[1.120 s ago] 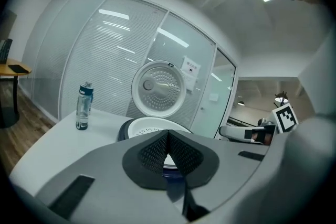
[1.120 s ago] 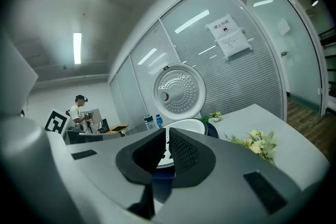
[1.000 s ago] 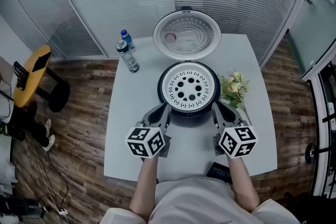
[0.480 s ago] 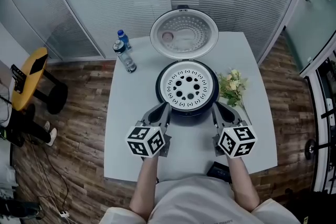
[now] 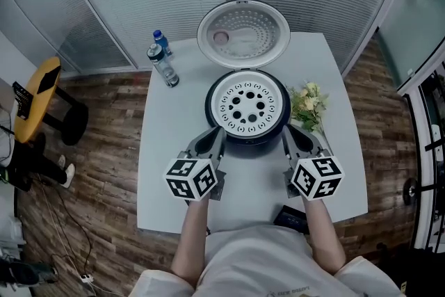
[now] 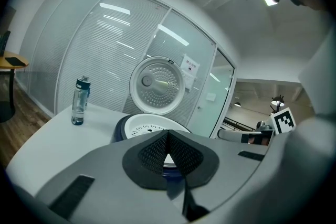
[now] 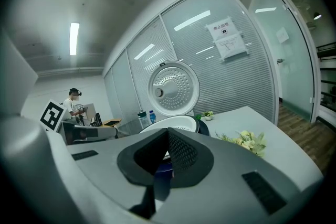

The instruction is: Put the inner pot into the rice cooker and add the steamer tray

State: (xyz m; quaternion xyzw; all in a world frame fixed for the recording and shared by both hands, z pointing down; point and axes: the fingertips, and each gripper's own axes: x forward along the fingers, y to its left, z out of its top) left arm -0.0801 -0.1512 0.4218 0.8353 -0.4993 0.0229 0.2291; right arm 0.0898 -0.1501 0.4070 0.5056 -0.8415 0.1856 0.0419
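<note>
Bare table (image 5: pixel 170 163) left of rice cooker (image 5: pixel 247 142) (bottles (image 5: pixel 163 67) behind); flowers (image 5: pixel 308 106) right.

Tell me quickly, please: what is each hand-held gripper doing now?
Left hand-held gripper: closed, holding nothing.
Right hand-held gripper: closed, holding nothing.

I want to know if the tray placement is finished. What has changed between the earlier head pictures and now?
Nothing in the scene visibly moved; only the head view's framing slid slightly. Nothing was taken hold of or let go. The left claw and right claw are shut and empty, both staying in front of the rice cooker. The steamer tray sits in it and the lid stands open.
</note>
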